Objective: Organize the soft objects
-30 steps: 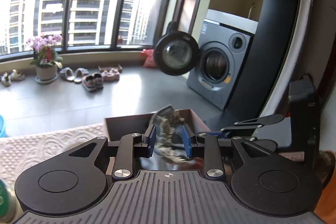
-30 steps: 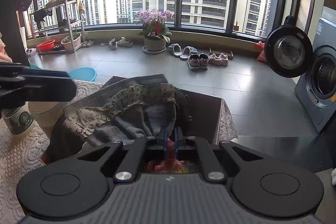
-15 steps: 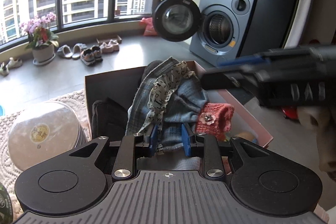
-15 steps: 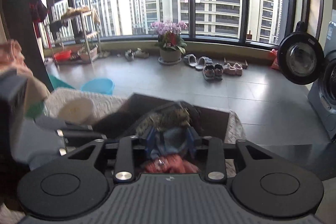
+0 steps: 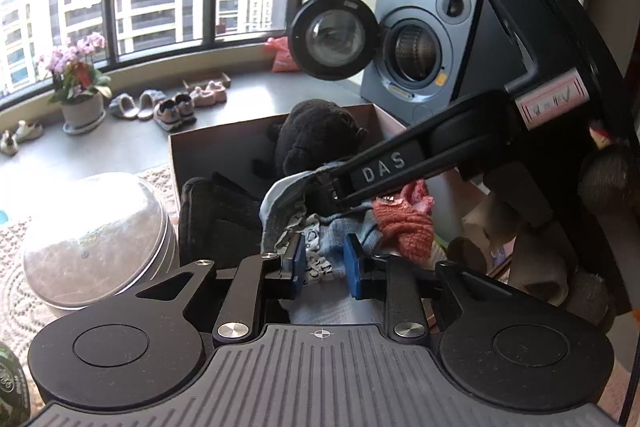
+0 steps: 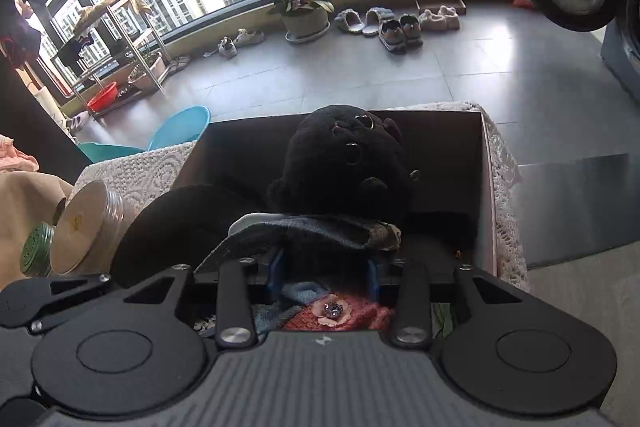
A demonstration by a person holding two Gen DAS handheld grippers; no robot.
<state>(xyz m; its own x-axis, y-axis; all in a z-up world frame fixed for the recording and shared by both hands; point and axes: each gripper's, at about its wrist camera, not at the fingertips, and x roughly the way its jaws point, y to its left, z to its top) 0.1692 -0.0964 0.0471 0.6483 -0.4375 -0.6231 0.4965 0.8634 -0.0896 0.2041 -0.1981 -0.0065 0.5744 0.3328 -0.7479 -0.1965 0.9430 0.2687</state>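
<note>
A cardboard box (image 5: 200,143) (image 6: 486,187) on the table holds a black plush toy (image 5: 316,135) (image 6: 344,163), a grey-blue patterned scarf (image 5: 288,211) (image 6: 304,231), a red knitted piece with a flower (image 5: 404,223) (image 6: 332,311) and a dark folded cloth (image 5: 216,219). My left gripper (image 5: 322,261) is open, its blue pads either side of the scarf's patterned end. My right gripper (image 6: 322,273) is open above the scarf and the red knit; in the left wrist view its fingers (image 5: 384,167) reach in from the right, touching the scarf's edge.
A round clear-lidded tin (image 5: 96,239) (image 6: 90,223) and a green-capped jar (image 6: 36,251) stand left of the box on a lace cloth (image 6: 136,171). A brown plush (image 5: 532,247) lies at the right. A washing machine (image 5: 424,47) stands beyond with its door open.
The scarf has gone down from a raised heap to lie flat in the box, uncovering the black plush. My right gripper has opened wider and tipped down over the box. My left gripper stays open.
</note>
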